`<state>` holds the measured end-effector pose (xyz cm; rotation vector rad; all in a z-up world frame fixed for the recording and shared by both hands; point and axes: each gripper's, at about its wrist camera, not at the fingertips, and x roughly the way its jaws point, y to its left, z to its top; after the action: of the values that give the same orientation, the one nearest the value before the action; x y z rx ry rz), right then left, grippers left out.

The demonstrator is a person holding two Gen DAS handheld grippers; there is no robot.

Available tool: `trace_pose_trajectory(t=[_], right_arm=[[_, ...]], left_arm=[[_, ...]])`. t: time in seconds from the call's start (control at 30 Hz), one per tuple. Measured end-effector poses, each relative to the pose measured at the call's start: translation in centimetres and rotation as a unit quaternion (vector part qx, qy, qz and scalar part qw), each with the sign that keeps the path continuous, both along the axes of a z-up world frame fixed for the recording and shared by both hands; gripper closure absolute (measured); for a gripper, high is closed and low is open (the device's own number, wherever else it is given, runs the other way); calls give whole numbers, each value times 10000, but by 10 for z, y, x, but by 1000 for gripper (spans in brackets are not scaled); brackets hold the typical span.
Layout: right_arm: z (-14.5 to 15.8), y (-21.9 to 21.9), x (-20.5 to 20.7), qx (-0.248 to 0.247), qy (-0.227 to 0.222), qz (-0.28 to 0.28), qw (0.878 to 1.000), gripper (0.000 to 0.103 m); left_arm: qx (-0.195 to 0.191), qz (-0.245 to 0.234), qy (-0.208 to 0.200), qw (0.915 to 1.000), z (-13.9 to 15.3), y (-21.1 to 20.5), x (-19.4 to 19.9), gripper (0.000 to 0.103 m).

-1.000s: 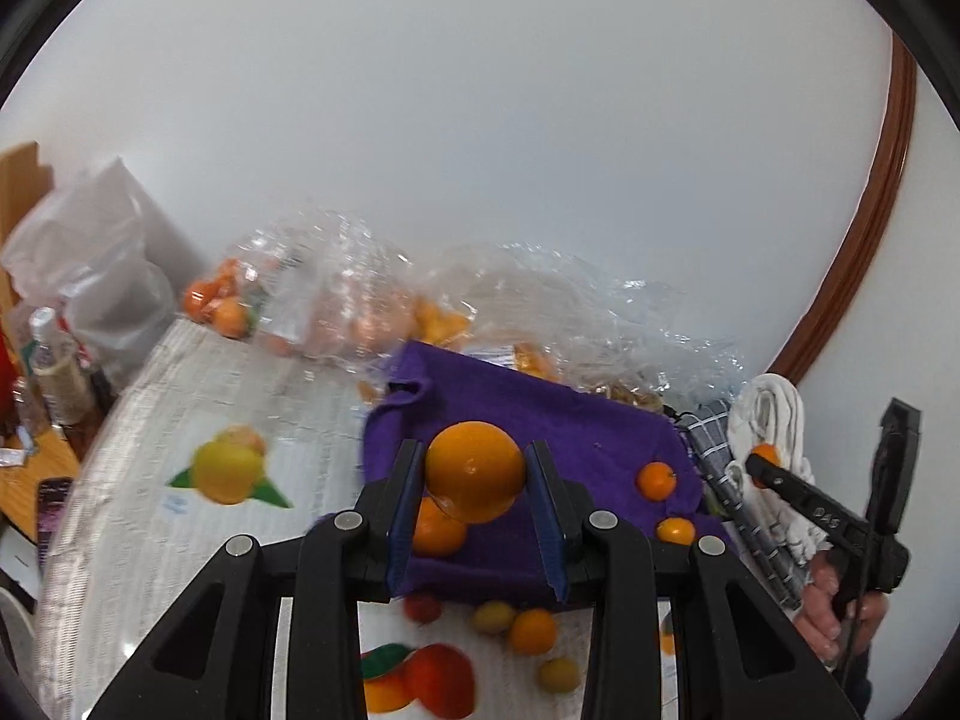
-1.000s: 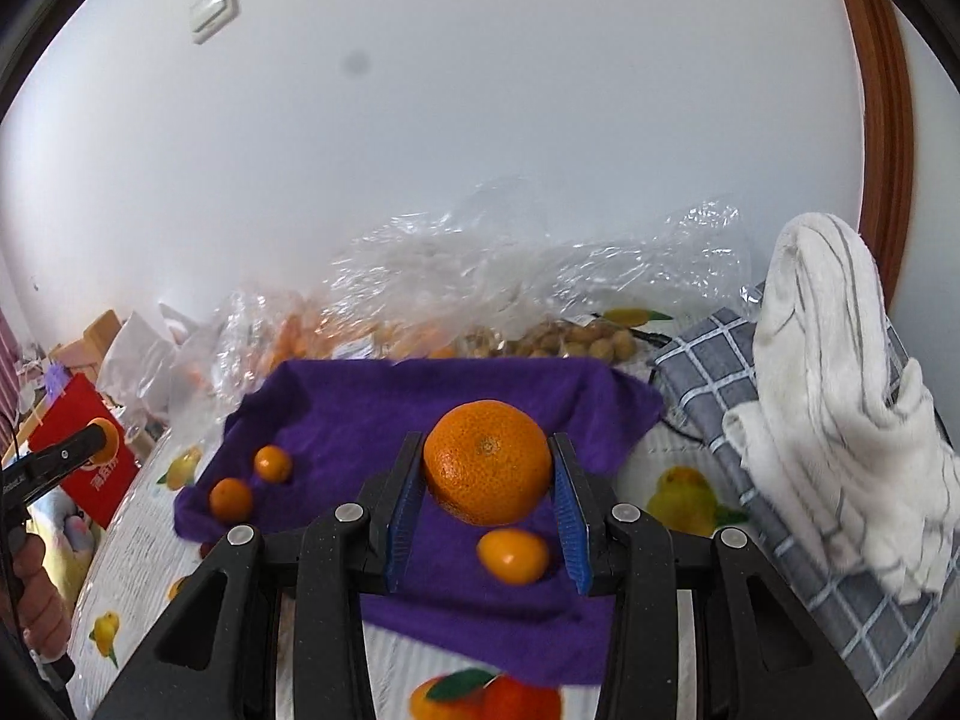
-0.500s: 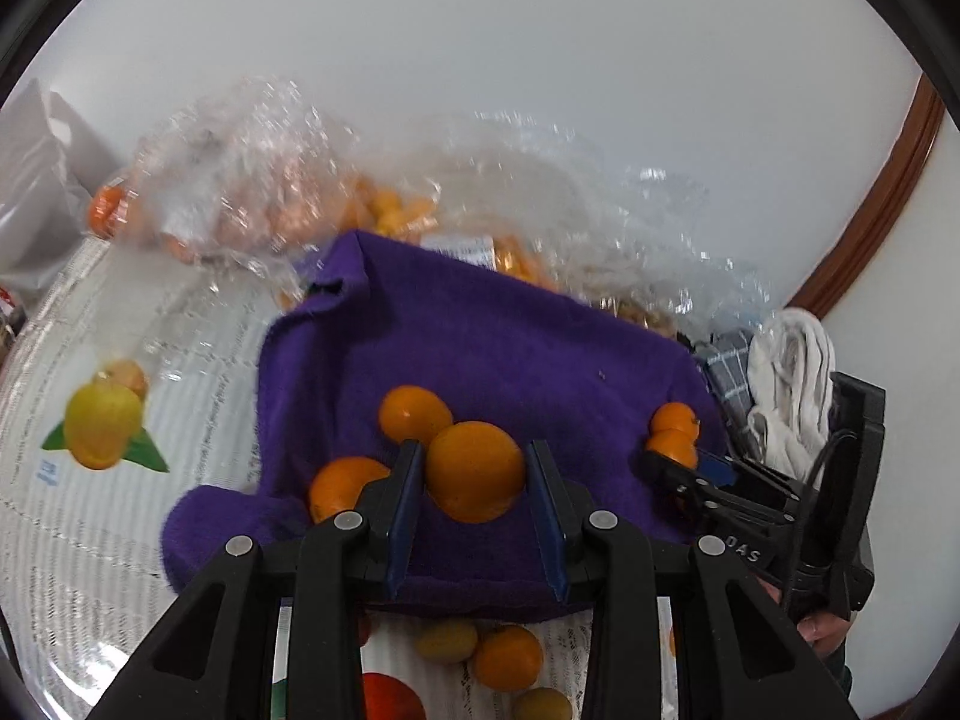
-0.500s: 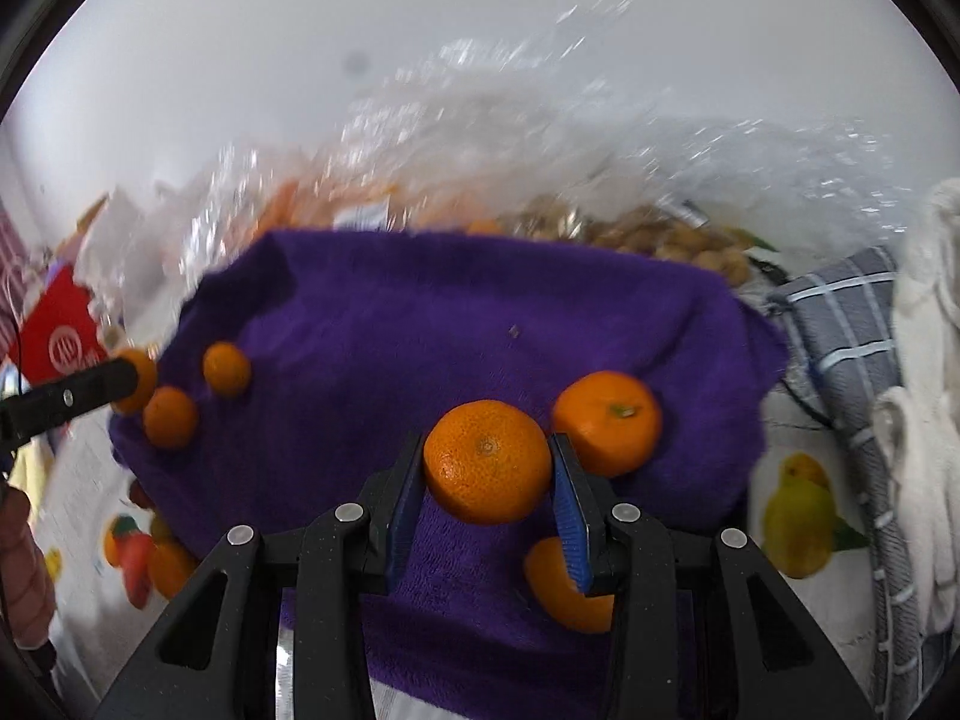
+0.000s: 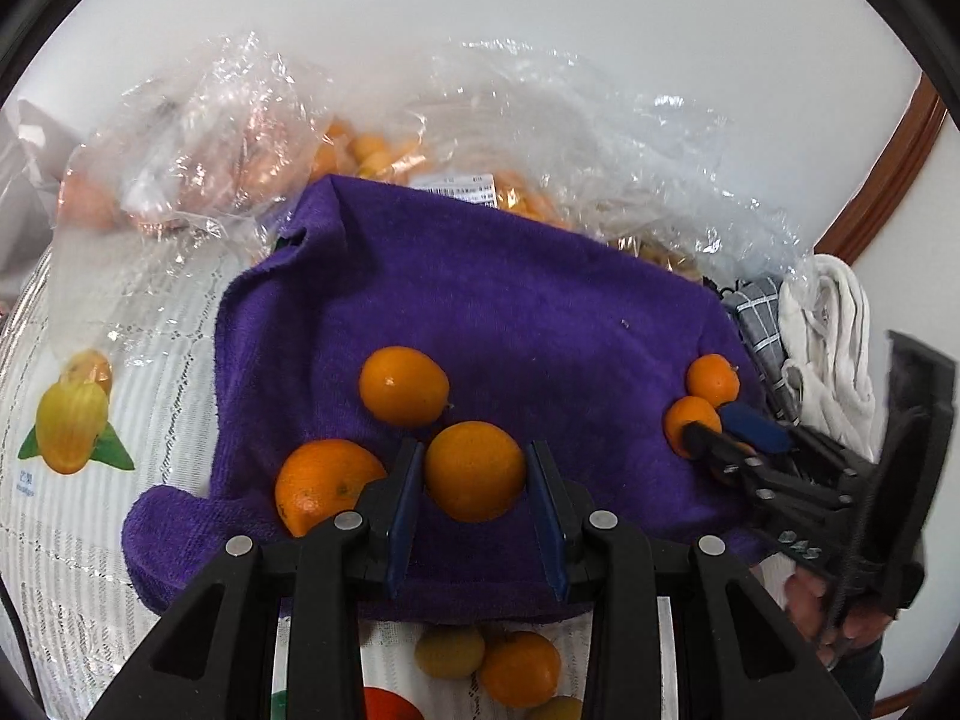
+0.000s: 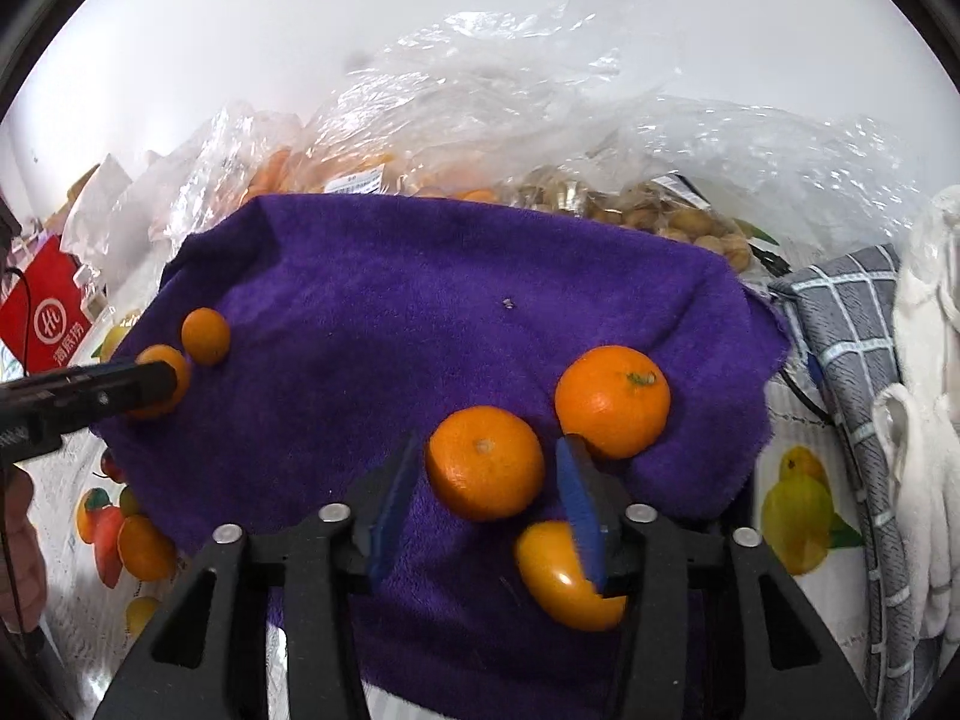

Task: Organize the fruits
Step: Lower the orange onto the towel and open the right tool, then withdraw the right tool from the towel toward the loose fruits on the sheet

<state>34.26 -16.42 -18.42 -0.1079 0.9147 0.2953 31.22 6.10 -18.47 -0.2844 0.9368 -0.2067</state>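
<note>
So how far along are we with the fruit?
Partly there. Three oranges already lie on the towel. In hand: the left claw grips one orange; the right claw stands slightly open around a second orange resting on the towel. Left: loose fruit off the towel's near edge, plus the bags behind.

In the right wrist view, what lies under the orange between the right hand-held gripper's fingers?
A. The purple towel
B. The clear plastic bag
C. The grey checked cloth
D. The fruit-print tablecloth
A: the orange between the fingers of the right hand-held gripper has the purple towel behind it on all sides, while the grey checked cloth lies off to the right.
</note>
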Motion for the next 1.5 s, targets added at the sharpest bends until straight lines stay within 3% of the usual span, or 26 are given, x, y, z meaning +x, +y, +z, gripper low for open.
trace_pose_trajectory(t=[0.13, 0.67, 0.73, 0.83, 0.87, 1.23, 1.37, 1.5], right_arm=[[19, -13, -12, -87, -248, -202, 9994, 42], [40, -56, -57, -128, -374, -818, 9959, 41], [39, -57, -61, -86, -324, -869, 9957, 41], [38, -57, -68, -16, -254, -951, 9951, 41], [39, -56, -71, -4, -237, -986, 9948, 41], [58, -41, -119, 56, -498, -1060, 9931, 41], [62, -32, -136, -1, -697, -1140, 9910, 41], [59, -22, -146, 121, -549, -1060, 9928, 41]], left_arm=[[-24, -50, 42, 10000, -4, -2, 2, 70], [399, -133, 146, 9990, -10, -18, 4, 70], [328, -139, 149, 9993, -6, -18, 0, 66], [213, -189, -24, 9996, 3, -17, -12, 50], [234, -208, -84, 9995, 6, -17, -16, 49], [411, -142, -634, 9970, 29, 9, -83, 48], [447, -5, -684, 9967, 27, 24, -105, 48], [423, 135, -637, 9970, 18, 39, -123, 48]])
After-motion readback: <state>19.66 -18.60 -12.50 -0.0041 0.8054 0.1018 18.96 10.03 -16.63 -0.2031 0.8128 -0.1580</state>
